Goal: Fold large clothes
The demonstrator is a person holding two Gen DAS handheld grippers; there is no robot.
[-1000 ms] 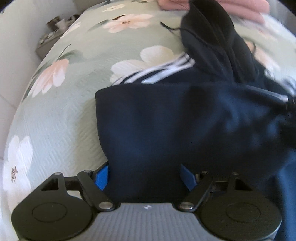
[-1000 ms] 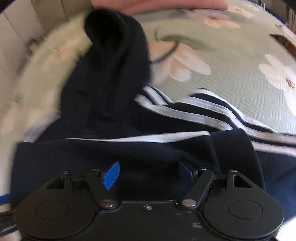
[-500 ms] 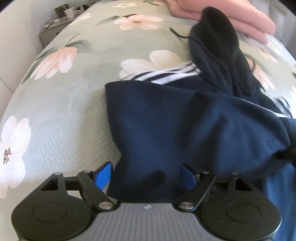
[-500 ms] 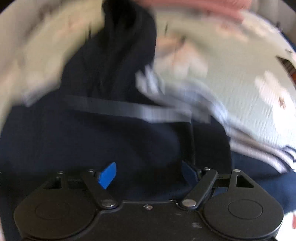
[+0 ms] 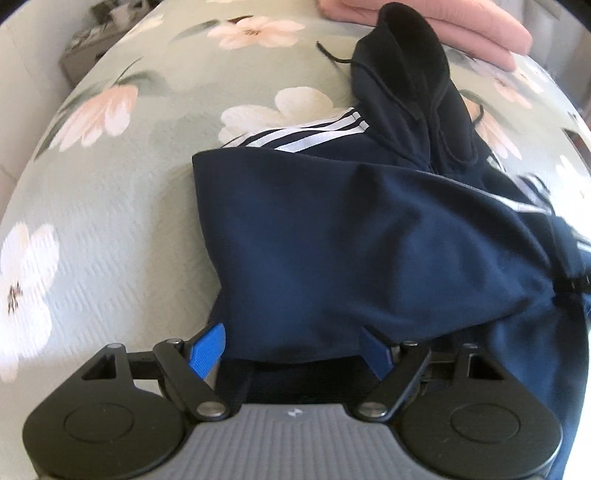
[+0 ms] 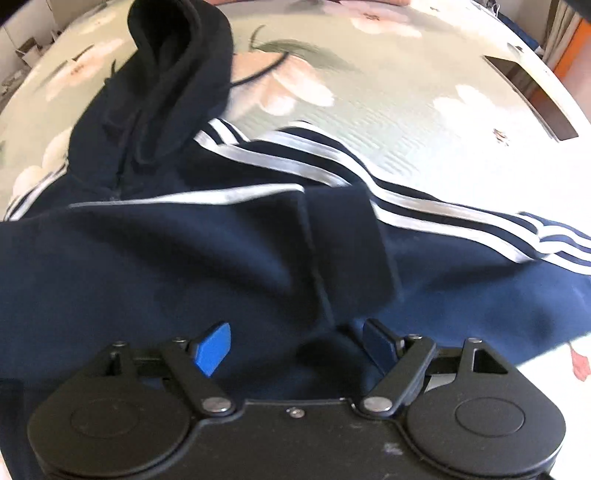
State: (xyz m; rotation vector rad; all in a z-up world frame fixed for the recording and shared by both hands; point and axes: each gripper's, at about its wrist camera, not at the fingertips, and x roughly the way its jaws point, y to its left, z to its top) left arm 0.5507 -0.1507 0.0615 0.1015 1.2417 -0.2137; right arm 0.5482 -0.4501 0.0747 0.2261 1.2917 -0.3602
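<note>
My left gripper [image 5: 291, 349] points steeply down over the near edge of a navy hooded jacket [image 5: 351, 240] that lies on a pale green quilted bedspread [image 5: 110, 206] printed with big pink and white flowers. My left jaws stand spread wide; the folded hem of the jacket sits between the blue pads [image 5: 207, 350], though as far as I can make out they do not press on it, the right pad being half hidden behind cloth. The jacket's lower half is folded up over its body, white stripes [image 5: 310, 134] showing along the sleeve beyond the fold, and the hood [image 5: 406, 85] lies bunched toward the far side with a drawstring trailing onto the bedspread. A stack of pink folded fabric [image 5: 461, 22] rests past the hood. My right gripper [image 6: 295, 345] hangs over the same jacket [image 6: 166, 266], its jaws spread apart with cloth lying beneath and between the pads but not pinched. From this side a striped sleeve [image 6: 369, 184] runs off to the right across the bedspread [image 6: 424, 110], and a ribbed cuff [image 6: 343, 240] lies folded back just ahead of my pads. A dark rectangular object [image 6: 532, 96] lies far off near the bed's right edge.
</note>
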